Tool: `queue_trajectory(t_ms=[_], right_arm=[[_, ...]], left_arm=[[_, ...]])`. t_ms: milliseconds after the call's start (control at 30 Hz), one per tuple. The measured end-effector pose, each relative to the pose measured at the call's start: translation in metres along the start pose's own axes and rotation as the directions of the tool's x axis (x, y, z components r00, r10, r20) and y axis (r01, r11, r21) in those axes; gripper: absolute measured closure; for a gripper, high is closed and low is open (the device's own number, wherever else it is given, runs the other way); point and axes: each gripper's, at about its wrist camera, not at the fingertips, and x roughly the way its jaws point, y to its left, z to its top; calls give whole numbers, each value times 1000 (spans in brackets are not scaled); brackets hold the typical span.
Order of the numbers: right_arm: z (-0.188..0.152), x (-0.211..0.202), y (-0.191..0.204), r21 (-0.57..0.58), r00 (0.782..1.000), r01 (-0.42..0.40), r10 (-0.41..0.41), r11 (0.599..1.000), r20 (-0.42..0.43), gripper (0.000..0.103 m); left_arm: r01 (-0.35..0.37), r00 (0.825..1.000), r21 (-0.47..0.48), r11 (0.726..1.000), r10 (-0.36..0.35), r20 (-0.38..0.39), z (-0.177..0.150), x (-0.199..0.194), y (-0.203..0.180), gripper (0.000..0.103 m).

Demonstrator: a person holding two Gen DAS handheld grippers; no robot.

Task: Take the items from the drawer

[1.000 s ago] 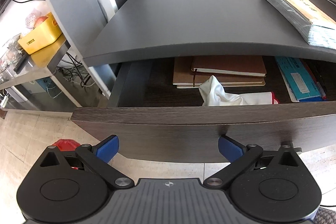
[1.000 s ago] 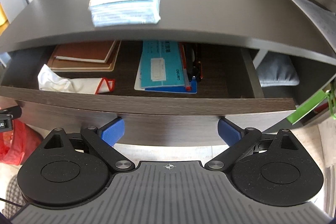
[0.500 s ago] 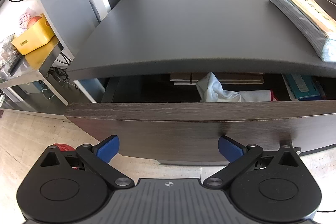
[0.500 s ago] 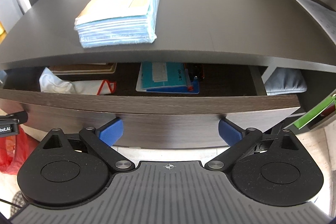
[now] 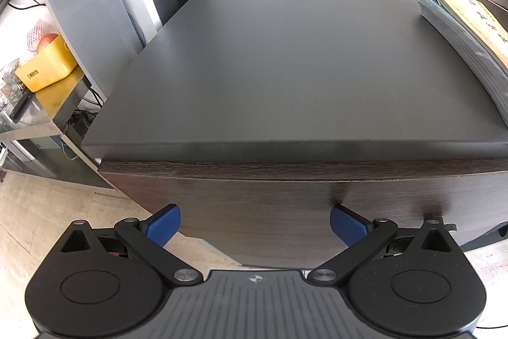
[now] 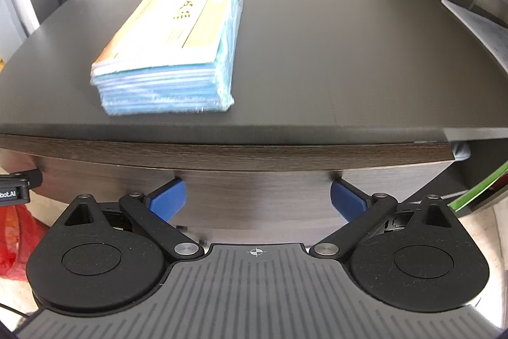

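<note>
Far left, a yellow box [image 5: 47,65] on a low side shelf, an apple [image 5: 47,38] behind it. Left gripper [image 5: 255,224] released, blue fingers [image 5: 163,223] spread wide, holding nothing, close to the drawer front [image 5: 285,199]. Drawer [image 6: 254,189] pushed flush under the dark desk top [image 5: 301,69]; contents hidden. Stack of blue-edged booklets [image 6: 171,53] lies flat on the desk top, right of centre in the left view, left of centre in the right view. Right gripper [image 6: 257,197] also released and empty, fingers at the drawer front; touching or not, cannot tell. Red bag [image 6: 16,240] low on the floor, near left in the right view.
</note>
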Motion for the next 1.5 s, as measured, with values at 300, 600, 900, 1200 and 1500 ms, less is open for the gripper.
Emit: queue_trajectory(t_ms=[300, 600, 900, 1200, 1500], right_arm=[[-10, 0, 2, -3, 1000, 5, -5, 1000, 16, 3], [-28, -7, -1, 13, 1000, 4, -4, 1000, 2, 2], [-70, -36, -14, 110, 994, -58, 67, 992, -84, 2], [-102, -99, -19, 123, 997, -46, 54, 991, -57, 2], [-135, -160, -6, 103, 998, -55, 55, 993, 6, 2]], left_arm=[[-9, 1000, 26, 1000, 9, -2, 11, 5, -7, 1], [12, 1000, 61, 998, -10, -23, -7, -1, -12, 1], [112, 989, 80, 990, -103, -105, -68, -46, -13, 1], [179, 983, 78, 981, -175, -54, -106, -121, -9, 1], [192, 980, 95, 977, -195, 29, -138, -175, 3, 1]])
